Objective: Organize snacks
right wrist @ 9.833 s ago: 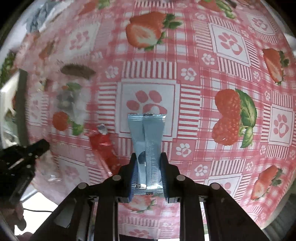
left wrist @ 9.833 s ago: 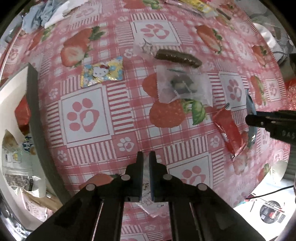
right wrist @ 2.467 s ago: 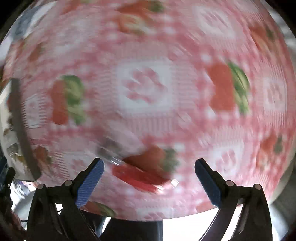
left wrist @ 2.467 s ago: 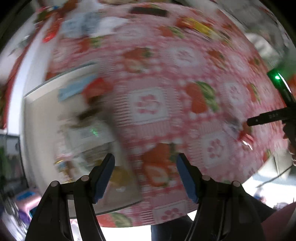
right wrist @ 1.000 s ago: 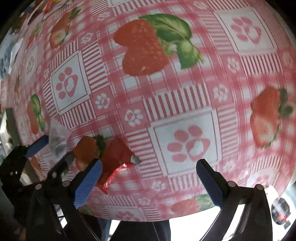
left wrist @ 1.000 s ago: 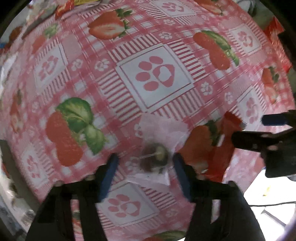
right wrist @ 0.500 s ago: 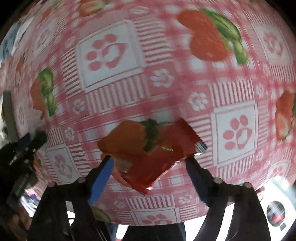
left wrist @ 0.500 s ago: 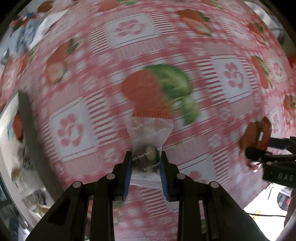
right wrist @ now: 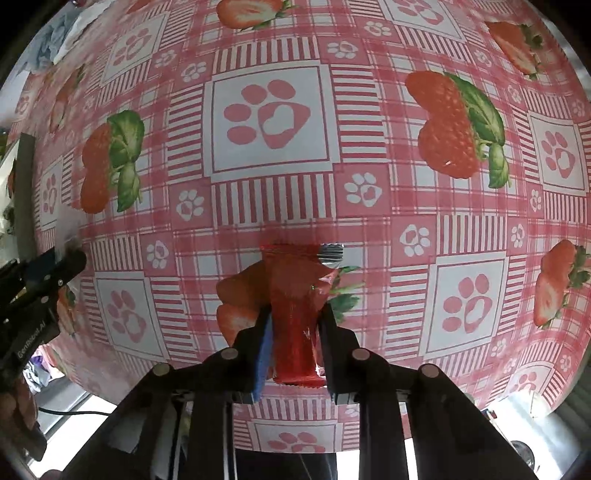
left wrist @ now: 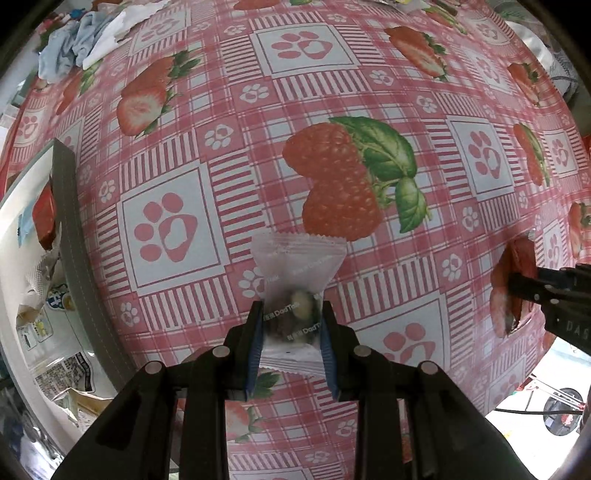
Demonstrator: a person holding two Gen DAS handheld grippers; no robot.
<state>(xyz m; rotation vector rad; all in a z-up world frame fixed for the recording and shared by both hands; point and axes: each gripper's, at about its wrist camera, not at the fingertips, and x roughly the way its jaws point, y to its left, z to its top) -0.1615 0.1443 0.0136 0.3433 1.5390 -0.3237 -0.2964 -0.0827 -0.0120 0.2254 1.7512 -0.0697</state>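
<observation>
The left gripper (left wrist: 291,325) is clamped on one translucent white snack packet (left wrist: 297,284), its blue-padded fingers (left wrist: 254,343) pinching the lower half where a dark round sweet shows through, so the crimped top edge stands free ahead of the tips. The right gripper (right wrist: 295,332) is likewise closed on one red foil packet (right wrist: 295,314), held at its narrow waist with the silvery sealed corner projecting forward. Each packet is gripped low and centred — judged, a hold that keeps the load from swinging during transfer. Both appear lifted clear of the strawberry-and-paw-print tablecloth (left wrist: 306,85), though whether the trailing edges touch it cannot be told. To the left stands a grey-rimmed storage box (left wrist: 70,236) already containing several wrappers, too crowded to count; it is the likely destination, and the left gripper is the nearer to it. Count in hand: two packets, one per gripper. No other loose snack lies on the near cloth — only a bundle of blue-and-white cloth (left wrist: 81,33) at the far left edge.
</observation>
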